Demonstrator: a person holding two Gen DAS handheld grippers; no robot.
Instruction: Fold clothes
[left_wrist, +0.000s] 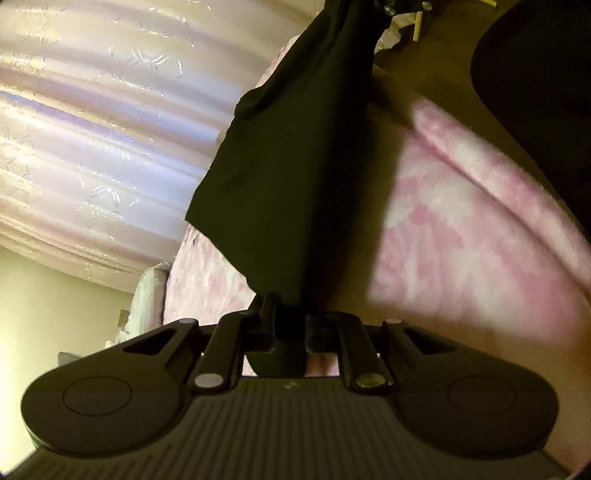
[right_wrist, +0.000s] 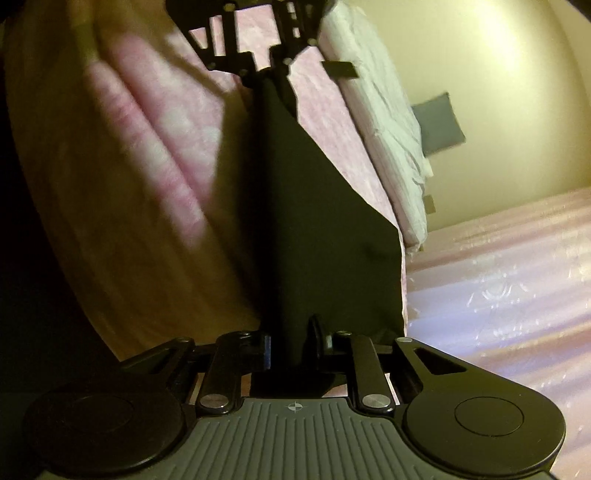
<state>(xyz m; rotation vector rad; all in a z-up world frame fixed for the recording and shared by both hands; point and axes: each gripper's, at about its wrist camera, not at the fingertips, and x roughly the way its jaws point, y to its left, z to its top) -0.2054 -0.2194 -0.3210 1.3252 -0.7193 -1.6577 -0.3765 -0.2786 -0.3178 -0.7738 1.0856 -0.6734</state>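
A black garment hangs stretched in the air between my two grippers, above a bed with a pink and white cover. My left gripper is shut on one end of it. The right gripper shows at the top of the left wrist view, holding the far end. In the right wrist view my right gripper is shut on the black garment, and the left gripper grips its other end at the top.
Shiny pink curtains hang beside the bed. White bedding lies at the bed's end near a cream wall with a grey pillow. The person's dark clothing is at the right edge.
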